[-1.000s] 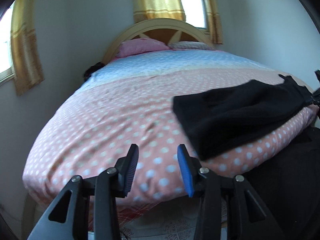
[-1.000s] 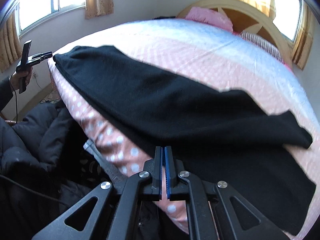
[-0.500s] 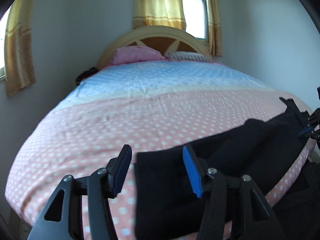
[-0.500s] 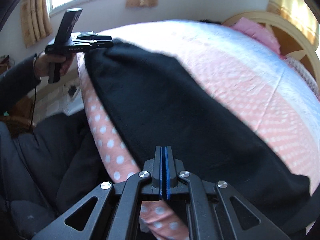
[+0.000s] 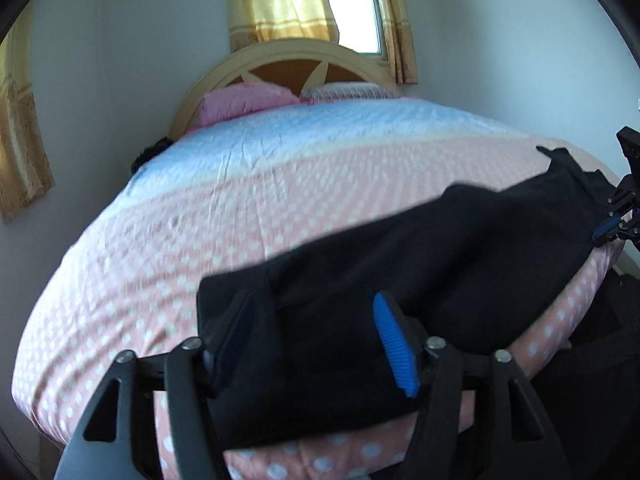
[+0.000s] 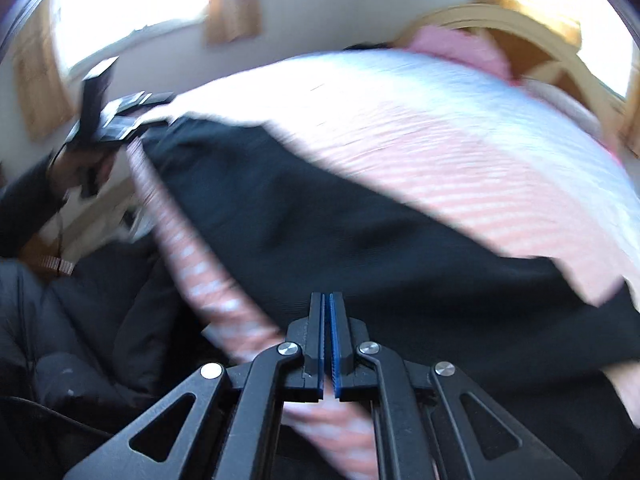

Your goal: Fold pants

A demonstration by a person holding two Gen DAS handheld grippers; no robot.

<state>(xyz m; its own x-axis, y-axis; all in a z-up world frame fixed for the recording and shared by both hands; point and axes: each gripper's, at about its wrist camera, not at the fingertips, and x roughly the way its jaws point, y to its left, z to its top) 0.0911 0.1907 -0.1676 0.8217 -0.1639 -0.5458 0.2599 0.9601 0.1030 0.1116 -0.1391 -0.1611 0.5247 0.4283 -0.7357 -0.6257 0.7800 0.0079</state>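
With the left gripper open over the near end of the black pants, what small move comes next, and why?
Probably lower the left gripper and close it on the black fabric pants. Its jaws have just been opening and now straddle the pants' end on the pink dotted bedspread without pinching it, while the right gripper is shut at the far end.

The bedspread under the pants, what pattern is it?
The bedspread is pink with white polka dots, turning pale blue near the pillows; clearest in the left wrist view.
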